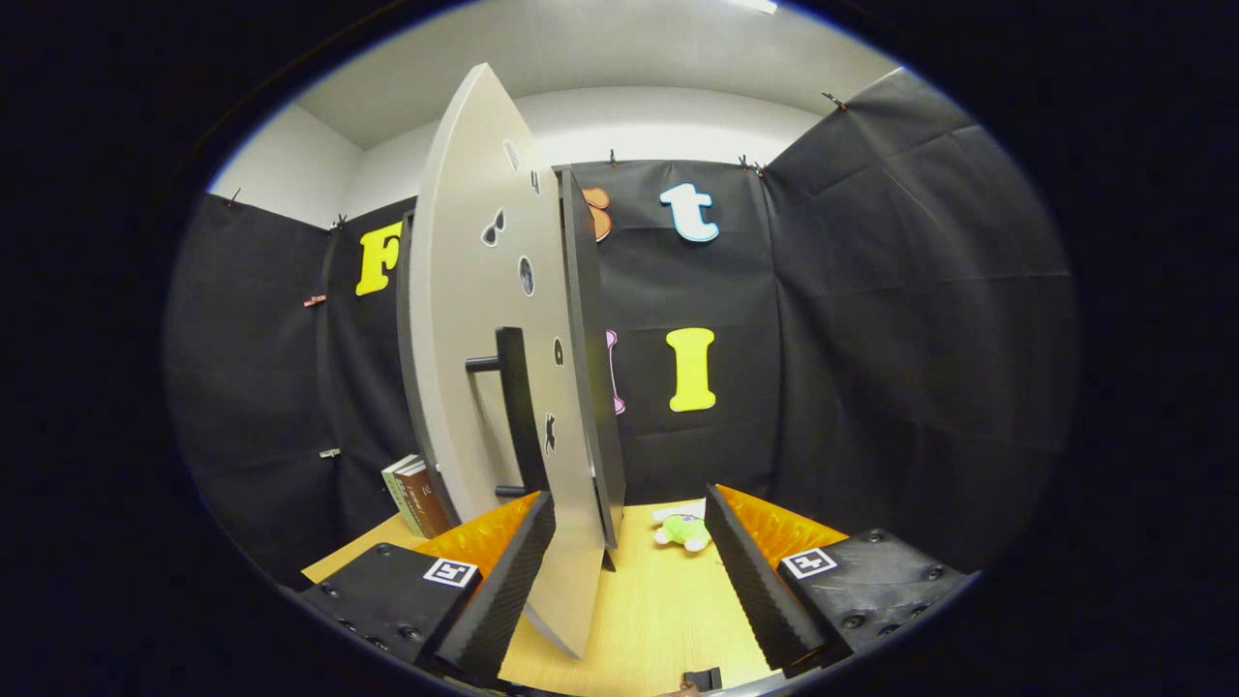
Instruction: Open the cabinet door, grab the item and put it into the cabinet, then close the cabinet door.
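wooden table (pixel 668 600) | flat cabinet door (pixel 503 387) ajar | tongs (pixel 629 542) open | plush toy (pixel 683 529) beyond

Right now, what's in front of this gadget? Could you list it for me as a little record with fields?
cabinet door: swung open, its free edge reaching in between the fingers
door handle: dark vertical bar, untouched
gripper: fingers spread apart, holding nothing
plush toy: lying on the table beyond the fingers
books: standing on the far side of the door
table: light wood
task stage: door open, toy not yet picked up
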The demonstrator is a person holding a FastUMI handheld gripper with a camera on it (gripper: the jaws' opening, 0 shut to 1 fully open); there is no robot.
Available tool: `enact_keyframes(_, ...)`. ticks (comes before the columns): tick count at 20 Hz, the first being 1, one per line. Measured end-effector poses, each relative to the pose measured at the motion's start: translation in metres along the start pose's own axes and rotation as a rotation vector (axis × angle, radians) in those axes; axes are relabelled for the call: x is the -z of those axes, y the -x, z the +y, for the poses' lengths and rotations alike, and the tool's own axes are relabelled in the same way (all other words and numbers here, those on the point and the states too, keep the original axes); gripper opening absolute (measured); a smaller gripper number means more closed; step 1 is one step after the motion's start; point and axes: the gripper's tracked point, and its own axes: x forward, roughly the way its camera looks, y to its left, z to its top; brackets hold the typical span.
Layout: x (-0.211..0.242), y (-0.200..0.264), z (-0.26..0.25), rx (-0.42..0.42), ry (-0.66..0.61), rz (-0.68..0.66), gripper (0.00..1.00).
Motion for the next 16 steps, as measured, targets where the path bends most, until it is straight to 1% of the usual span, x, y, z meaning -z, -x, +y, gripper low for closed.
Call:
enact_keyframes(6, 0.008, -0.041, 0.007, -0.066, 0.010, 0.008, 0.98)
enact_keyframes(9, 0.006, -0.048, 0.009, -0.052, 0.020, -0.009, 0.97)
enact_keyframes(13, 0.006, -0.053, 0.025, -0.045, 0.053, -0.002, 0.98)
enact_keyframes(16, 0.010, -0.051, 0.053, -0.062, 0.060, 0.007, 0.98)
